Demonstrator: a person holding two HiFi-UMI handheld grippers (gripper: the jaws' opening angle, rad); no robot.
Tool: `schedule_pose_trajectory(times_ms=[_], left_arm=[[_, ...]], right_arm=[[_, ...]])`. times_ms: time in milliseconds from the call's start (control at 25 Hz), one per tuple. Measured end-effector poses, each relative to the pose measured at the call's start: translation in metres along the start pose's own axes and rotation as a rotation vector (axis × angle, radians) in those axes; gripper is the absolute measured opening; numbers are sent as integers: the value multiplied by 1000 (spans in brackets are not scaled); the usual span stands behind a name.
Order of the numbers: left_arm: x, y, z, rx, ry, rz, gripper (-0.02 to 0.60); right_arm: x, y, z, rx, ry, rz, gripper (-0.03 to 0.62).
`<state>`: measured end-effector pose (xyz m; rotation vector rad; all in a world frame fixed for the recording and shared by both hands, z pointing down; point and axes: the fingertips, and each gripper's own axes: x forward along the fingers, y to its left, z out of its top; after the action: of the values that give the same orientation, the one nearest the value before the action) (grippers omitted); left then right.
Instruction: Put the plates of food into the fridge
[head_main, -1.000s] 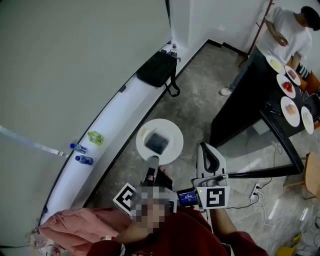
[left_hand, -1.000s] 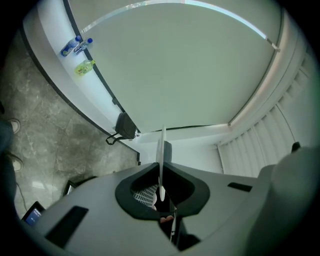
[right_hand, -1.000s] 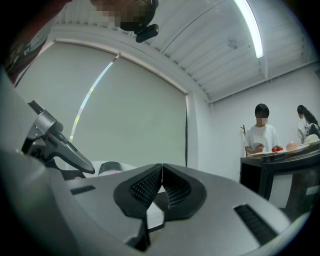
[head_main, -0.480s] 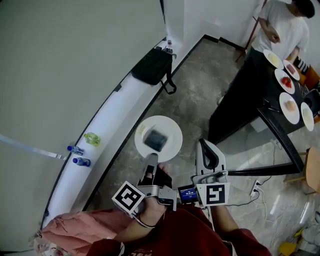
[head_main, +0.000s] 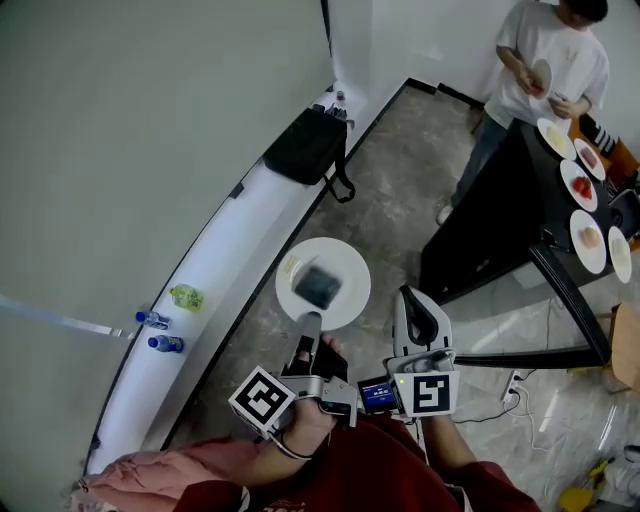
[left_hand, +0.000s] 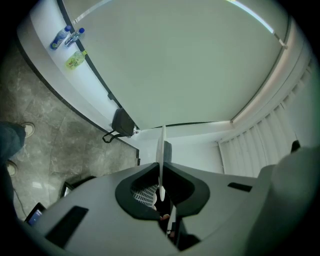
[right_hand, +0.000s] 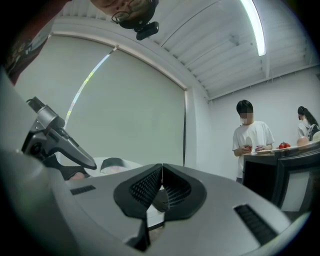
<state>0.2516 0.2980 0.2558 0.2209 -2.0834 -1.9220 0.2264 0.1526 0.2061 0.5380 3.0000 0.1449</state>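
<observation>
Bearing dark square food (head_main: 318, 286), round white plate (head_main: 352, 262)

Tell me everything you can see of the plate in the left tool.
The plate is round and white. It carries a dark square piece of food and a small pale bit near its left rim. The left tool clamps its near rim, holding it about level above the grey floor. In the left gripper view it shows edge-on between the jaws.
</observation>
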Motion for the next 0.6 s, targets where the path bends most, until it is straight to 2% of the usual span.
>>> schedule_pose_trajectory(times_ms=[600], left_arm=[[53, 1, 92, -24, 2, 3, 21]], right_arm=[[109, 44, 5, -28, 6, 12, 12]])
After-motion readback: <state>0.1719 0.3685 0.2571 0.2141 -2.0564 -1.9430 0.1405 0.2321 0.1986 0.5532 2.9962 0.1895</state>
